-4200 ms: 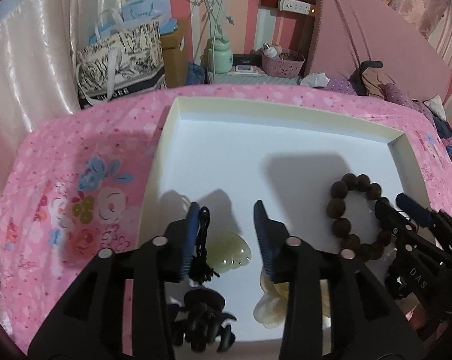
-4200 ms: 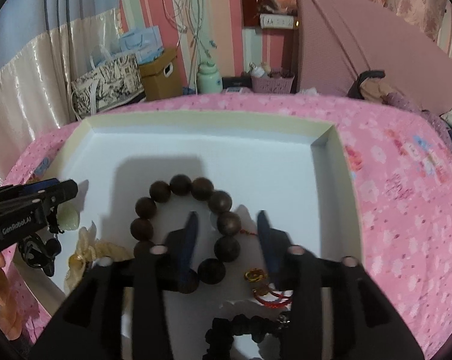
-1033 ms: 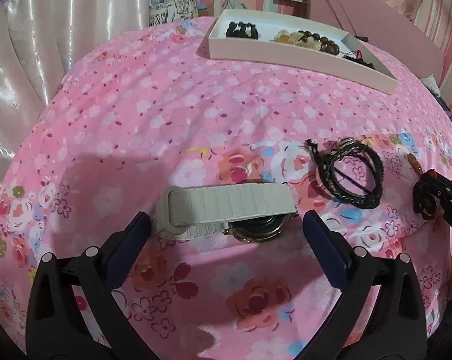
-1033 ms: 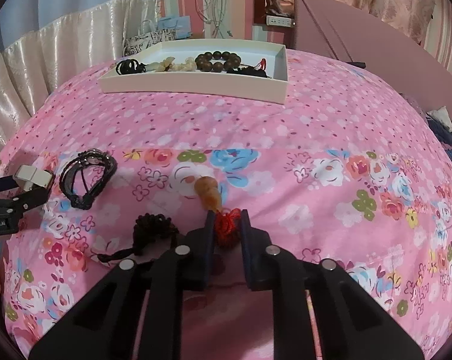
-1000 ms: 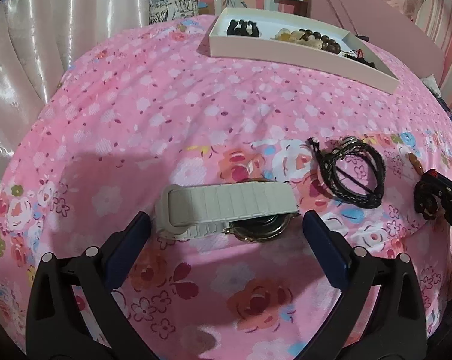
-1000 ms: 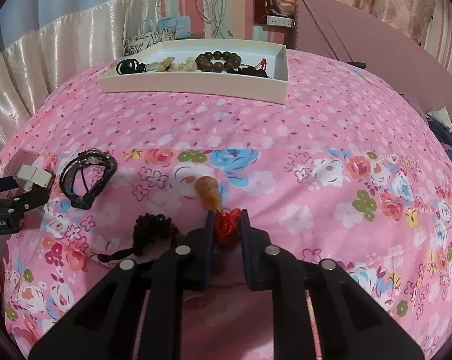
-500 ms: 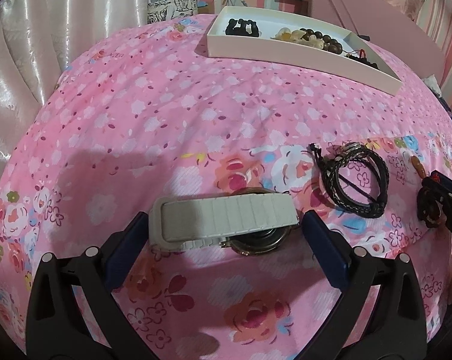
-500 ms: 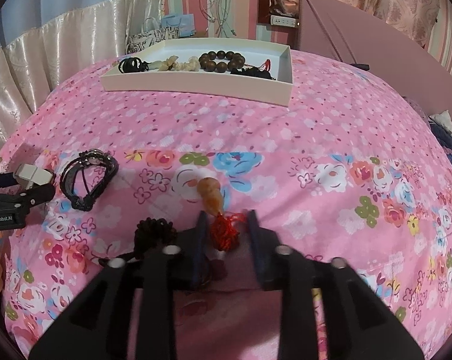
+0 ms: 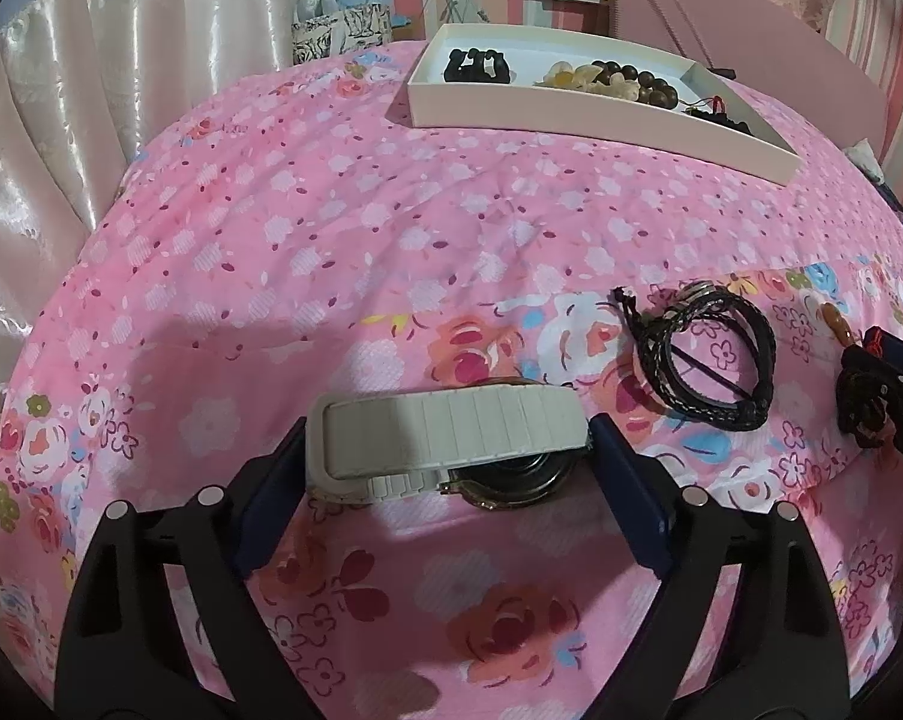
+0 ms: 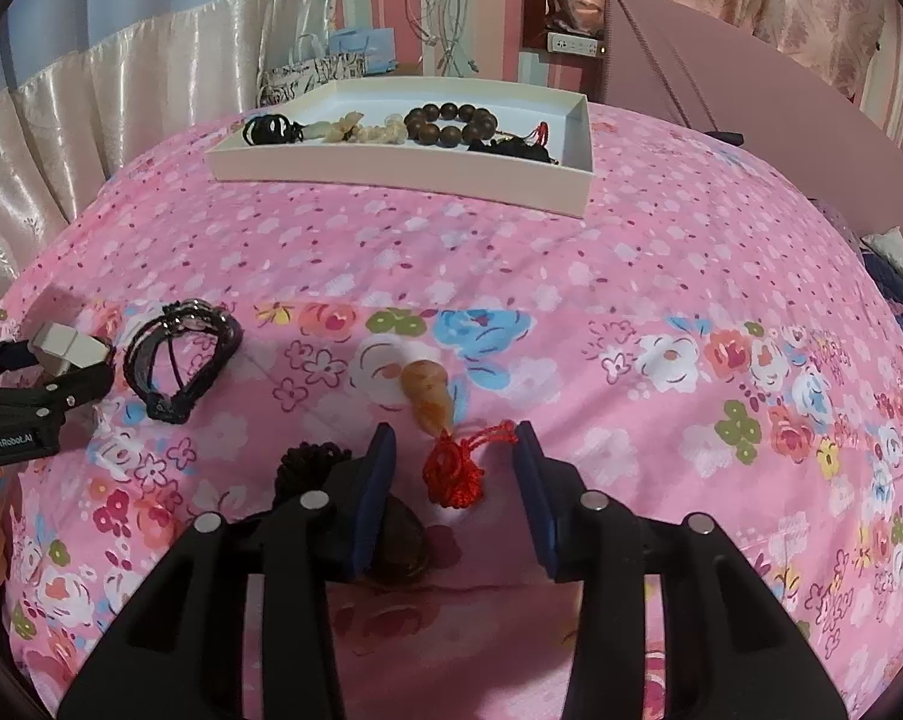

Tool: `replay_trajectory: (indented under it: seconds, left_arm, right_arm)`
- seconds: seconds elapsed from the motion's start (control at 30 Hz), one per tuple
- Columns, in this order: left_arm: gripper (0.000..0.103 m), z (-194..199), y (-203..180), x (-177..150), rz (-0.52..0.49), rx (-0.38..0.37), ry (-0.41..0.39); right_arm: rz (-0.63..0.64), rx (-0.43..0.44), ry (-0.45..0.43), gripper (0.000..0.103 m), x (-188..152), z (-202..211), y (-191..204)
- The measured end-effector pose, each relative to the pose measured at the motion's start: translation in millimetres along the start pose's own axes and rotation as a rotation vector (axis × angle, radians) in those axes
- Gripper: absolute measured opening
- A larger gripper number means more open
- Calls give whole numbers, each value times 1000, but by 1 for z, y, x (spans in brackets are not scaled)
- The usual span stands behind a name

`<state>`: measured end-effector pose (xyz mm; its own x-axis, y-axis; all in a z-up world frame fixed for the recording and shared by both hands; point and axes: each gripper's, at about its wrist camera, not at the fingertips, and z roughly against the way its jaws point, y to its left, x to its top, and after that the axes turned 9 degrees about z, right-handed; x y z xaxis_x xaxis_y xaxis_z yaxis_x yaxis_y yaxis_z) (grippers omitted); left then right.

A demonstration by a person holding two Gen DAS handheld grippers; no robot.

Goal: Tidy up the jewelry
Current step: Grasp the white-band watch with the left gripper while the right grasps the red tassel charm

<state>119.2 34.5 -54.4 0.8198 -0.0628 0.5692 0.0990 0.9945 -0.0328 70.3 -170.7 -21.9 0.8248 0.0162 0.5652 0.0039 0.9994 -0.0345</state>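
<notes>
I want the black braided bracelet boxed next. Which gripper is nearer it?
Left. The left gripper, closing around the watch, is right beside the black braided bracelet; the right gripper straddles the red knot, farther off.

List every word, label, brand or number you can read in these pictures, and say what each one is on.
"GenRobot.AI": white print on the side of the black left claw, at the left edge of the right wrist view.

Nothing else is readable. The patterned bag by the curtain may carry print, but it is too small and blurred. The watch shows no legible marks.

Left gripper (image 9: 448, 468) fingers closing, right gripper (image 10: 454, 468) fingers closing
</notes>
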Motion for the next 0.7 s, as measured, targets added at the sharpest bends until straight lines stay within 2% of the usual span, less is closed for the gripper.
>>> replay_trajectory:
  seconds: [0.1, 0.23, 0.7]
  left_arm:
    - [87, 1, 1, 0, -1, -4, -3]
    - [87, 0, 1, 1, -5, -3, -6]
    - [77, 9, 0, 13, -10, -5, -18]
  right_arm:
    - [1, 7, -2, 19, 0, 0, 1]
    - [-1, 15, -4, 13, -1, 0, -1]
    - [-7, 12, -64, 9, 22, 11, -12]
